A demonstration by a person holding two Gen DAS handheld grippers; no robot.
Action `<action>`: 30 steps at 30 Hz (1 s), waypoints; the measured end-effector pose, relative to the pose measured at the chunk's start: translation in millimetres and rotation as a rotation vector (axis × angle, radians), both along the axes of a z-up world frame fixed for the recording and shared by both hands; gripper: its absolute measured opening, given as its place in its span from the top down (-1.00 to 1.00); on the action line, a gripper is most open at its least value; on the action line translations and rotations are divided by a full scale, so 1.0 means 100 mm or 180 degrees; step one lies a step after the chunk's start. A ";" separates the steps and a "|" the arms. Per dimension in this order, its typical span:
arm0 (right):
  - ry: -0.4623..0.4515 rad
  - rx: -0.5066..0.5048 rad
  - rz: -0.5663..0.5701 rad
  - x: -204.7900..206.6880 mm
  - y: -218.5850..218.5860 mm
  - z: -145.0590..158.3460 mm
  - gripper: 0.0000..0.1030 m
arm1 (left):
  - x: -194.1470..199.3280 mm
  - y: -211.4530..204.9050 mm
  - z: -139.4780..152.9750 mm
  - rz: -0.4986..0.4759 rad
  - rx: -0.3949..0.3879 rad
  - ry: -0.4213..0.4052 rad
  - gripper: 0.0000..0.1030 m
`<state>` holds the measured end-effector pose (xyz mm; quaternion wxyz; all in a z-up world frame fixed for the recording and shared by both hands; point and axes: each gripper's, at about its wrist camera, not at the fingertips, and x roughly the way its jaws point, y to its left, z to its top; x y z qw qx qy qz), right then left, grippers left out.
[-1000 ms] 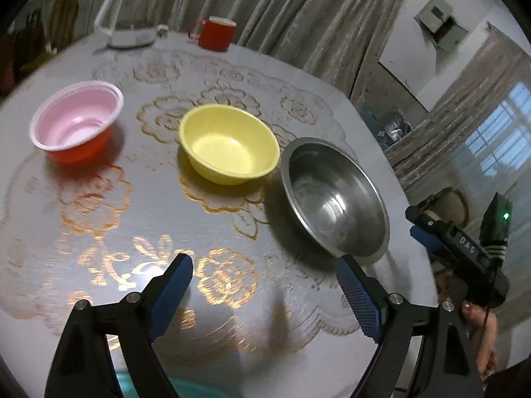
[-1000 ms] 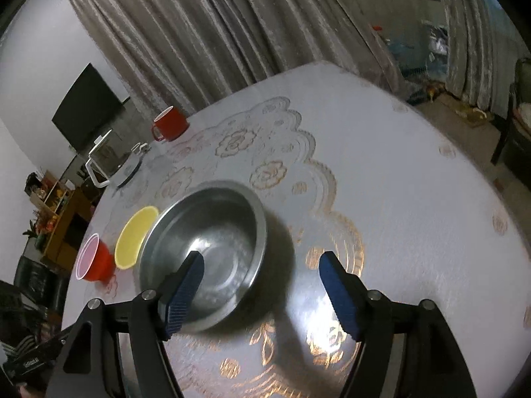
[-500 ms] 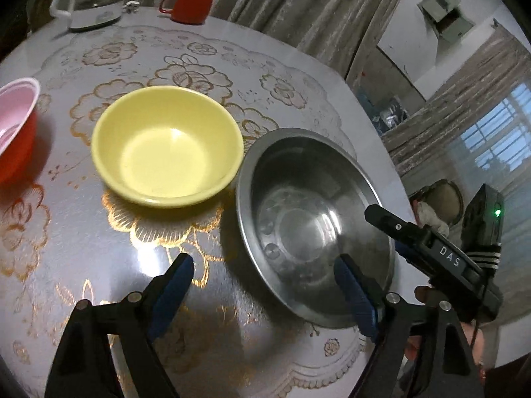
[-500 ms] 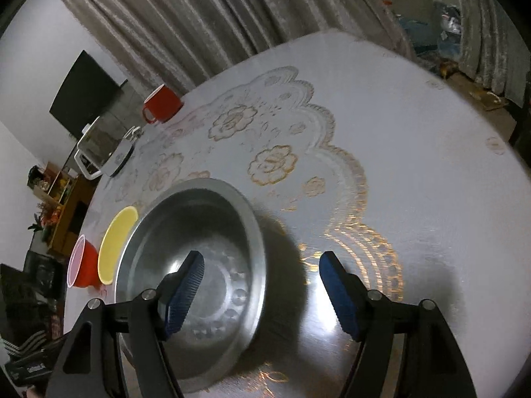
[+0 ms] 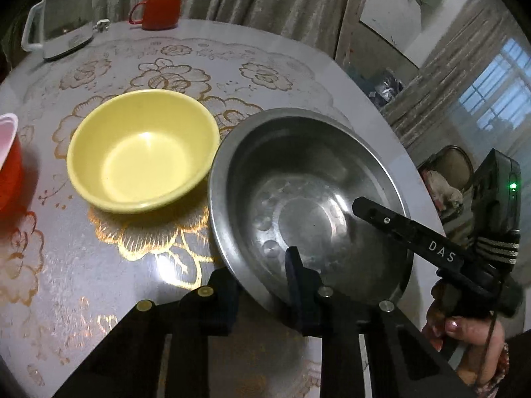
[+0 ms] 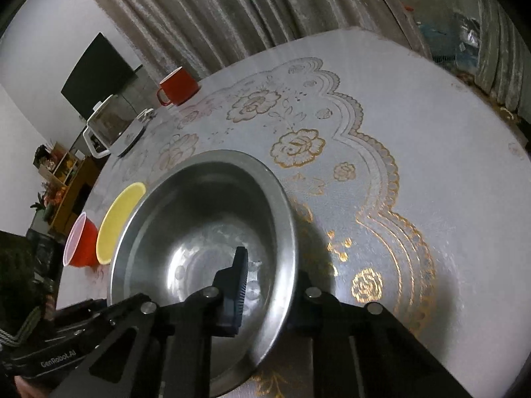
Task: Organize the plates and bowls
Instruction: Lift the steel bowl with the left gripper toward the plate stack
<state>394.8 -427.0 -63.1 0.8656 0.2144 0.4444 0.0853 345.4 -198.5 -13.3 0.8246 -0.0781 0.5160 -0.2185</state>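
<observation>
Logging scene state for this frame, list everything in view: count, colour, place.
steel bowl: 1, silver, near table edge, rim pinched by both grippers
yellow bowl: 1, yellow, beside the steel bowl
red bowl: 1, red outside, pink inside, beyond the yellow bowl
mug: 1, red, far edge
kettle: 1, white and clear, beside the mug
table: 1, pale with gold floral pattern
left gripper: 1, black, on near rim
right gripper: 1, black, on opposite rim
</observation>
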 end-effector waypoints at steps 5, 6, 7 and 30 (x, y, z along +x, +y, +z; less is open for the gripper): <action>0.0009 0.0085 -0.0007 -0.20 -0.01 0.03 0.69 | -0.26 0.06 0.09 0.0001 -0.0062 -0.0020 0.51; -0.0012 0.0079 -0.0008 -0.27 0.00 0.05 0.69 | -0.34 0.07 0.12 0.0002 -0.0051 -0.0043 0.51; -0.0020 0.0080 -0.0013 -0.32 0.00 0.07 0.69 | -0.39 0.06 0.13 0.0014 -0.0048 -0.0057 0.50; -0.0175 0.0250 0.0167 -1.68 0.18 0.24 0.68 | -1.90 0.33 0.37 0.0051 -0.0171 -0.0238 0.48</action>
